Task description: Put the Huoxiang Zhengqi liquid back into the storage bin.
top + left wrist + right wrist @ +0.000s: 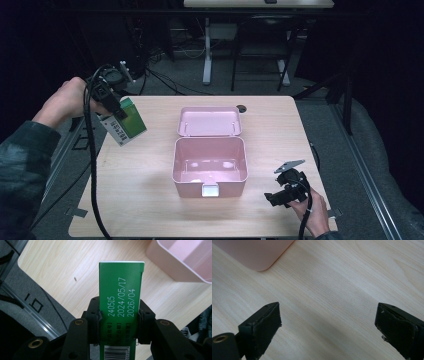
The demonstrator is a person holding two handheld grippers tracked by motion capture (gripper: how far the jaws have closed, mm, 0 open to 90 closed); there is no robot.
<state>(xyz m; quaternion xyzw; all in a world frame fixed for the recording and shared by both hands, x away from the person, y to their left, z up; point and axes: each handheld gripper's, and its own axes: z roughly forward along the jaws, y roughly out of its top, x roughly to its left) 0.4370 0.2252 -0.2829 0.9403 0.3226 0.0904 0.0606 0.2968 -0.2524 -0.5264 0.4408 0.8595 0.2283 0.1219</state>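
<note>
1. Gripping a green carton [131, 118], the left gripper [116, 107] hangs above the desk's [150, 200] left edge in the high view, with the person's left hand [65, 100] behind it.
2. In the left gripper view the jaws are clamped on the two narrow sides of the green carton [121, 297], which stands up between them with printed dates on its face and a barcode at its lower end.
3. The carton is off the desk, tilted in the high view, well to the left of the pink box [210, 162].
4. The pink box sits near the middle of the desk with its lid [210, 121] swung open behind it; its inside is bare pink, and a white latch [210, 190] shows at its front wall.
5. The right gripper [280, 196] rests low over the desk's right front corner, held by the right hand [312, 210], just right of the box.
6. In the right gripper view its jaws stand wide apart with only bare wood between them, and a corner of the pink box [257, 255] lies ahead at upper left.
</note>
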